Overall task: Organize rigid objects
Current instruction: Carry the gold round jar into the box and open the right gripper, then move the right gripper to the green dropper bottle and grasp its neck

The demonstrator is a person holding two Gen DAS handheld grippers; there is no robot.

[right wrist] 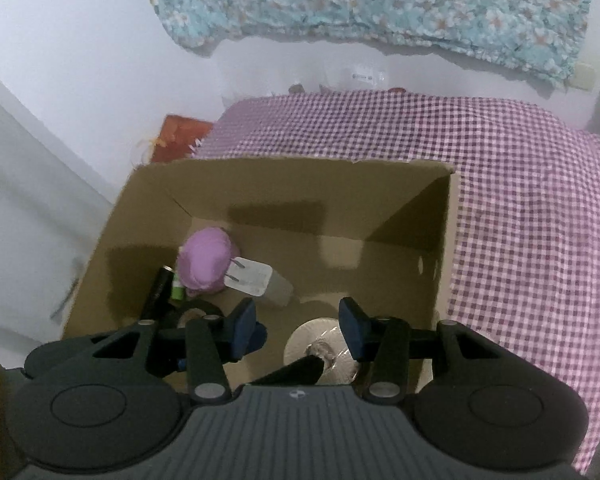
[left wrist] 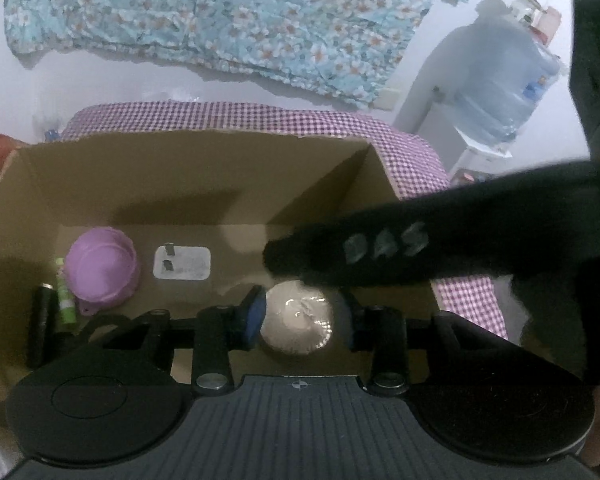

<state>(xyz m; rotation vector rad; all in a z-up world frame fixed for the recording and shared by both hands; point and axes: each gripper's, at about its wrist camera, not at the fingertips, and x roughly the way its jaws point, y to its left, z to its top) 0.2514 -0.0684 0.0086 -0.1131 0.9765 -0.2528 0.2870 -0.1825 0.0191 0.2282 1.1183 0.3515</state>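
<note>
An open cardboard box (left wrist: 204, 176) (right wrist: 300, 188) stands on a purple checked cloth. Inside lie a purple lid (left wrist: 102, 270) (right wrist: 206, 264), a white charger plug (left wrist: 182, 263) (right wrist: 250, 278), a green tube (left wrist: 66, 300) (right wrist: 177, 290), a black cylinder (left wrist: 40, 324) (right wrist: 158, 292) and a roll of clear tape (left wrist: 296, 318) (right wrist: 326, 344). My left gripper (left wrist: 302, 316) is open above the box, jaws on either side of the tape roll. My right gripper (right wrist: 298, 326) is open over the box just above the tape. A black strap-like part (left wrist: 420, 240) crosses the left wrist view.
The purple checked cloth (right wrist: 520, 200) covers the table to the right of the box. A floral cloth (left wrist: 240, 20) hangs on the wall behind. A large water bottle (left wrist: 496, 84) stands at the far right. A red packet (right wrist: 180, 138) lies behind the box's left corner.
</note>
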